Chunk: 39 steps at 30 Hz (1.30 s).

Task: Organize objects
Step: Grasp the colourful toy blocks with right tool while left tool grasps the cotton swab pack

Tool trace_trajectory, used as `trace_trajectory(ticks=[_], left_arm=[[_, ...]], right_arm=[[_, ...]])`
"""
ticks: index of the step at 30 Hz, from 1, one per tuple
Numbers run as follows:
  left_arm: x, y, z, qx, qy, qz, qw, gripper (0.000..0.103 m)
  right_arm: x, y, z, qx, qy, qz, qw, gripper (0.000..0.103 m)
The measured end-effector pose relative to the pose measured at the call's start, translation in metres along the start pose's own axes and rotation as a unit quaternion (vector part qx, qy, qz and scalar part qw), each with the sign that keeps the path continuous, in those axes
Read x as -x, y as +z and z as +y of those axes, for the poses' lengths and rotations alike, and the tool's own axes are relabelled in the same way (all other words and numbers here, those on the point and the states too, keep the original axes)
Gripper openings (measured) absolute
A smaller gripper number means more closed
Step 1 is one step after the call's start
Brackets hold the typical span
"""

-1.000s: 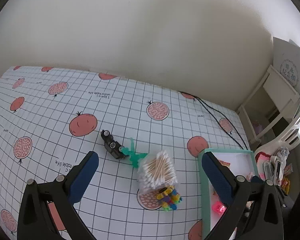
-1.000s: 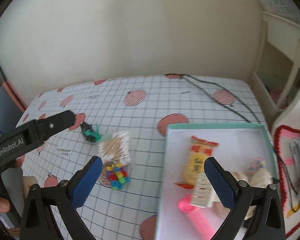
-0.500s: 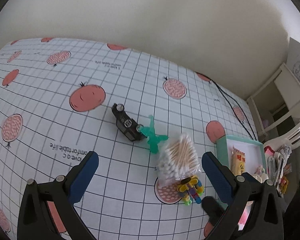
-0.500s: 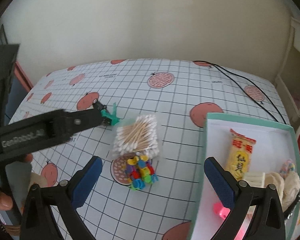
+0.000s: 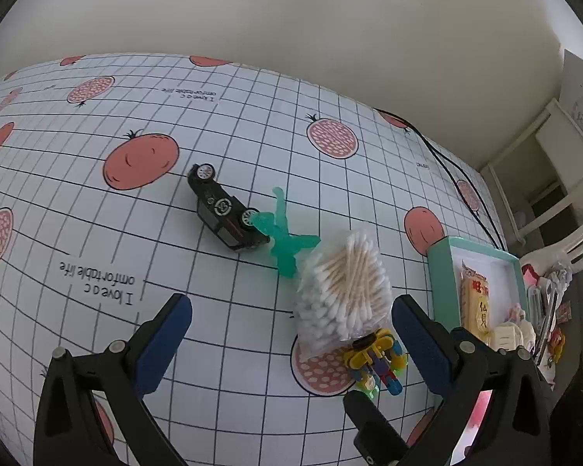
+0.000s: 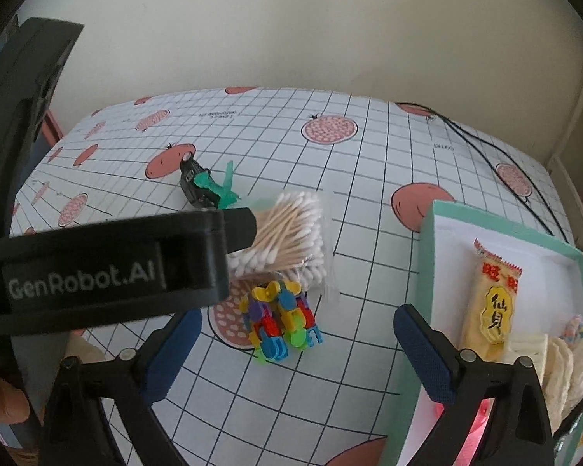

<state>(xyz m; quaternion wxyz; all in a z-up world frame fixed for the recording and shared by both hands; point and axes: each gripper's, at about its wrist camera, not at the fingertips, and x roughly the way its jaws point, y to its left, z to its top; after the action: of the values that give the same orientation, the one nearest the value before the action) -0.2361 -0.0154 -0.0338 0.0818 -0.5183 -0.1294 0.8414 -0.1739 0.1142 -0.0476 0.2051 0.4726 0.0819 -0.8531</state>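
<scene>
A bag of cotton swabs lies mid-table, with a colourful block toy touching its near end. Behind it are a green plastic figure and a black toy car on its side. My left gripper is open, just short of the swab bag. My right gripper is open too, and the block toy sits between its fingers. In the right wrist view the left gripper's body covers part of the swab bag. The teal box stands to the right.
The teal box holds a yellow snack packet, white items and something pink. A black cable runs across the far right of the tomato-print tablecloth. A white shelf stands beyond the table's right edge.
Both grippers have moved in on the cluster of toys. The right one has swung left, away from the box, and now frames the block toy. Both stay open.
</scene>
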Motion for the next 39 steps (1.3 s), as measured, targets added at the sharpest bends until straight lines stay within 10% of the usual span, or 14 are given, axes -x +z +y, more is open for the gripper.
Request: trace_trajectory(ticks=[39], left_arm=[[-0.028, -0.012, -0.024, -0.014, -0.032, 0.015, 0.9993, 0.039]], right_arm=[[-0.018, -0.008, -0.014, -0.048, 0.02, 0.023, 0.998, 0.04]])
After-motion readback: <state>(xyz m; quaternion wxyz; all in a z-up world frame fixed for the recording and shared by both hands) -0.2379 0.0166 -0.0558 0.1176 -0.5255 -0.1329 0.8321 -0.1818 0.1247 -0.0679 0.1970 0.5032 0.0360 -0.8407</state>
